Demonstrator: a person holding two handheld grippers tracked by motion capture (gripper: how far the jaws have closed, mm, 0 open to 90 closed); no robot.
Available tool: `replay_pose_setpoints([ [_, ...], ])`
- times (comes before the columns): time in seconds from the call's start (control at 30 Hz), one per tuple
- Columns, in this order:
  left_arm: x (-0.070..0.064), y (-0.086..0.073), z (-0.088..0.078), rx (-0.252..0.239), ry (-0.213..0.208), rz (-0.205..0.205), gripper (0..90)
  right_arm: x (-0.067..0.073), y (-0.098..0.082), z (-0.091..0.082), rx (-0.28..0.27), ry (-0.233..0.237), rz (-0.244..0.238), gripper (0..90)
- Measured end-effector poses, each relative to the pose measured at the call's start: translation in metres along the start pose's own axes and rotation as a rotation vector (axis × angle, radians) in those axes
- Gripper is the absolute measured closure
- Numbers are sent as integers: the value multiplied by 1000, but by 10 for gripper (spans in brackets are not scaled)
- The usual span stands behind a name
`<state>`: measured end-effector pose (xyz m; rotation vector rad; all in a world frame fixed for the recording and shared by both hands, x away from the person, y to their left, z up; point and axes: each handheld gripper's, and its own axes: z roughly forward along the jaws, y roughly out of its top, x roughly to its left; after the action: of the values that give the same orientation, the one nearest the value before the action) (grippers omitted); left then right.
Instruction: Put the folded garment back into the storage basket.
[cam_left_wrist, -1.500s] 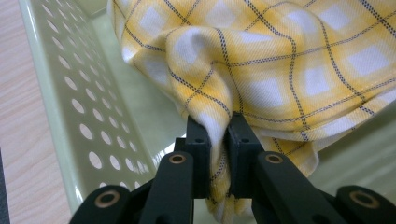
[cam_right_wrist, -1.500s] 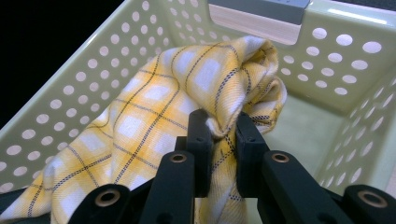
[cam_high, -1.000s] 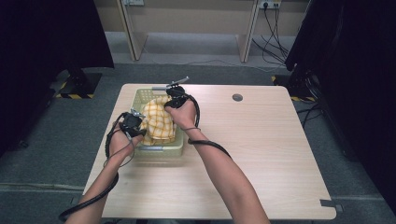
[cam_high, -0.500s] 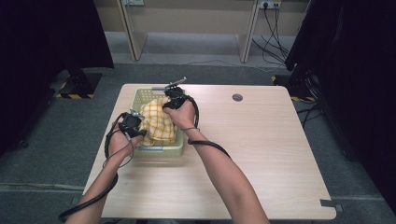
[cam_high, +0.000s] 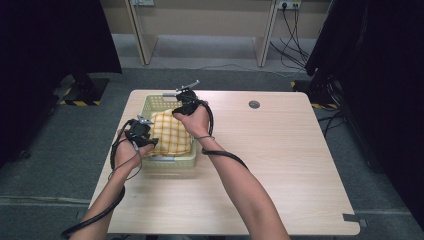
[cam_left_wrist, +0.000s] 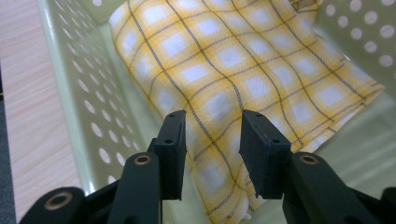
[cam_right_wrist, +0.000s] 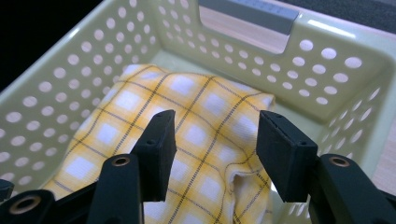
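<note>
**Checked cloth lying in the basket, both grippers letting go**

A pale green perforated basket (cam_high: 170, 161) is sitting on the left part of a light wooden table (cam_high: 280, 170), and a folded yellow-and-white checked cloth (cam_high: 170, 134) is resting inside it, taking up much of the floor and leaning up against one wall.

The left gripper (cam_high: 142, 131) is hovering at the basket's left side. In the left gripper view its jaws have just been opening and are standing narrowly apart, with a hanging fold of the cloth (cam_left_wrist: 224, 84) between them but the pads not pressing on it.

The right gripper (cam_high: 186, 100) is reaching over the basket's far end. In the right gripper view its jaws have also just been opening and are standing moderately wide above the cloth (cam_right_wrist: 187, 140), clear of it. The basket's holed walls (cam_right_wrist: 299, 74) are rising around the cloth.
</note>
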<state>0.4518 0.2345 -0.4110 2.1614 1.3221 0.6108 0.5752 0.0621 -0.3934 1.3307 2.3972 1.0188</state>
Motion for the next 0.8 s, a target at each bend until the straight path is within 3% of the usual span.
replay_pose_setpoints([
  [0.3, 1, -2, -5, -22, 13, -13, 559, -2, 0, -6, 10, 9, -10, 450],
  [0.8, -4, -5, -18, -97, 35, -23, 419, -2, -5, -19, 14, 73, -55, 325],
])
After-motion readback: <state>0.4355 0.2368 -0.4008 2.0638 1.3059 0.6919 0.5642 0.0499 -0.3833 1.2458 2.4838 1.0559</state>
